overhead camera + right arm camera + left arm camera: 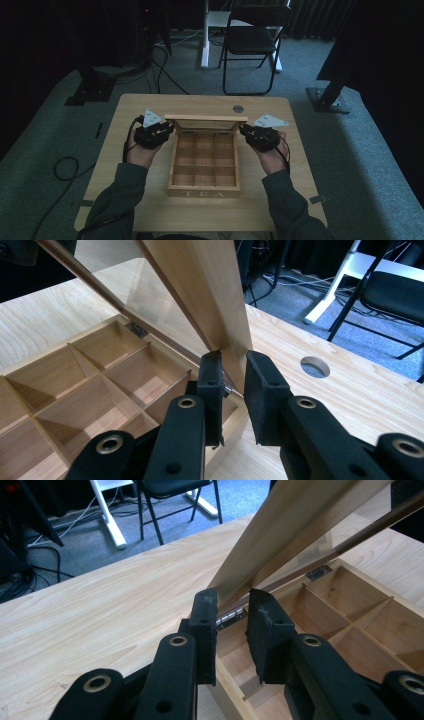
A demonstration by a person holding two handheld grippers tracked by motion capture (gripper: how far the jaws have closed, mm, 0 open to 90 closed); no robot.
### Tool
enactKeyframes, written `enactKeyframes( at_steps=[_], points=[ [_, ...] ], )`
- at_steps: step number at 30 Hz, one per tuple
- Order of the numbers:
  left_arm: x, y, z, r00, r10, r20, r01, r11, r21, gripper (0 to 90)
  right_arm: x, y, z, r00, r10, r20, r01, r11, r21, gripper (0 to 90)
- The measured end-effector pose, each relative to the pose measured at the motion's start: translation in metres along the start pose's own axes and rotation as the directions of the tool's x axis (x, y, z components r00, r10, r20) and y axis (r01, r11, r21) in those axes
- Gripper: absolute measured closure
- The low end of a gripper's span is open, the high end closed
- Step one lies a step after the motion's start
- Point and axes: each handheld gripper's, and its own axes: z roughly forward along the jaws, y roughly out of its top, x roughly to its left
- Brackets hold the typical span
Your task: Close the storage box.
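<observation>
Both forearms, in dark green sleeves, come in from the bottom of the high view and angle outward, one hand on each side of a wooden tea box that sits in the middle of the light wood worktop. The left hand holds the left tongs at the box's back left corner, and the right hand holds the right tongs at the back right corner. Each gripper points inward toward the raised lid, with a grey three-cornered plate on top and a cable trailing back along the wrist.

In the left gripper view the left tongs straddle the lower end of the lid's side rail, just above a small metal hinge; the jaws are parted, with the wood between them, and I cannot tell whether they press on it. In the right gripper view the right tongs stand the same way around the opposite rail, jaws apart and close on either side of the wood.

The lid is tilted up and back, with a clear pane in its frame. The box is open, showing rows of square compartments. Its front wall reads "TEA". A round hole is cut in the worktop behind the box. A black folding chair stands on the carpet beyond.
</observation>
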Motion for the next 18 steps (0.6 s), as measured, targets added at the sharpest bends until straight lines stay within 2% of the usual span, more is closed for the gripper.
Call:
enactKeyframes(
  at_steps=[9,16,18],
  points=[
    [-0.005,-0.004,-0.003,0.9999,0.007,-0.007,-0.007,0.9999,0.011,73.9,0.005,-0.005,-0.004,0.9999,0.013,0.002,-0.013,1.000,0.000,77.0],
    [-0.006,-0.007,-0.005,0.9999,0.010,-0.004,-0.010,0.9998,0.018,73.9,0.011,-0.007,-0.009,0.9999,0.004,0.013,-0.004,1.000,-0.009,76.4],
    [-0.007,-0.008,-0.005,0.9999,0.012,-0.002,-0.012,0.9998,0.018,73.9,0.013,-0.008,-0.013,0.9998,0.015,0.011,-0.015,1.000,-0.018,76.4]
  ],
)
